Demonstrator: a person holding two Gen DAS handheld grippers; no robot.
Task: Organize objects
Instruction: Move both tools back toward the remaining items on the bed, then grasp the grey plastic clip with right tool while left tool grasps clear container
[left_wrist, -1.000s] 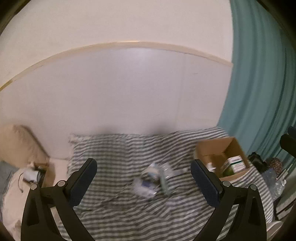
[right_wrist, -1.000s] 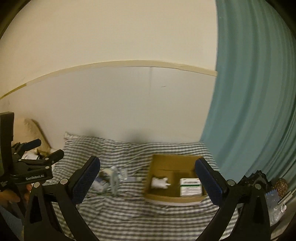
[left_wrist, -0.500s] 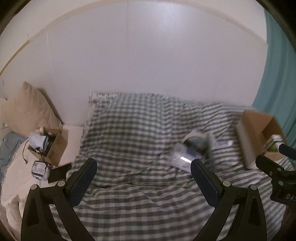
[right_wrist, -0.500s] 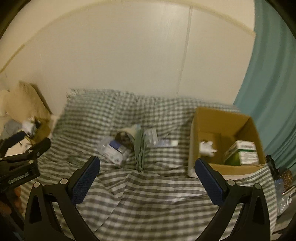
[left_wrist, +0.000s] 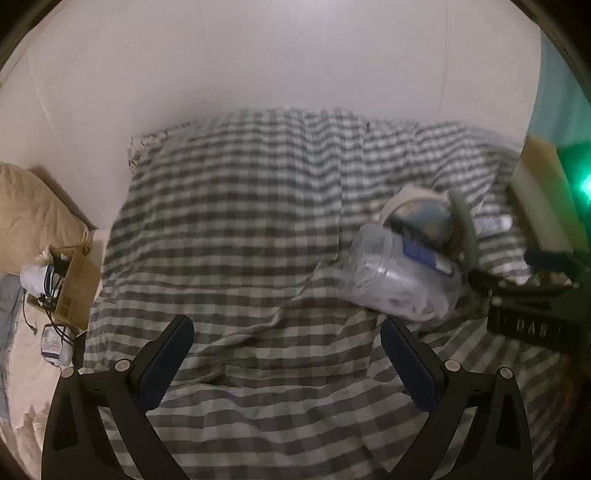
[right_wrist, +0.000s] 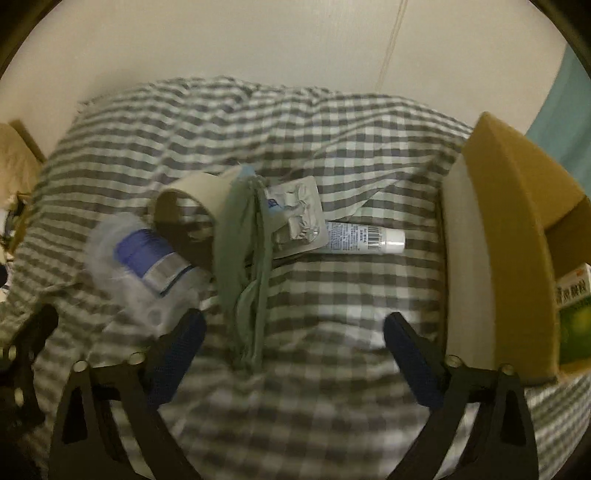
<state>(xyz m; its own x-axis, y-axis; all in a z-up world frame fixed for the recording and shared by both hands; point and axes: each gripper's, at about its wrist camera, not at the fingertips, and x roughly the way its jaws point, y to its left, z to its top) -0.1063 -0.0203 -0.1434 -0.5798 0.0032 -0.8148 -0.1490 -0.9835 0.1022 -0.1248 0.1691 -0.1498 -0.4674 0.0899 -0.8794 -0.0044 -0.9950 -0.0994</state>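
- Landmark: the cardboard box (right_wrist: 509, 229) at the right edge of the checked bedspread (right_wrist: 332, 155); I give all places relative to it.
- Right gripper (right_wrist: 293, 328): I hold it angled down over the bedspread, just left of the box. Its 2 jaws stand spread and have just been closing a little; only cloth lies between them, nothing gripped.
- Left gripper (left_wrist: 286, 338): farther left of the box, over bare bedspread, jaws spread, nothing between them.
- Task objects, a cluster left of the box and apart from it: a white tube (right_wrist: 364, 238) lies nearest, its cap pointing toward the box; a blister pack (right_wrist: 295, 218) overlaps the tube's far end; a grey-green cloth (right_wrist: 243, 266) lies beside the pack; a beige tape roll (right_wrist: 192, 206) sits beyond the cloth; a clear plastic packet with a blue label (right_wrist: 144, 262) lies farthest from the box, blurred.
- Inside the box: 1 green and white carton (right_wrist: 574, 314), at its near right corner.
- Far left of the box, off the bedspread: a tan pillow (left_wrist: 33, 218) and a small open carton (left_wrist: 74, 284) of cables.
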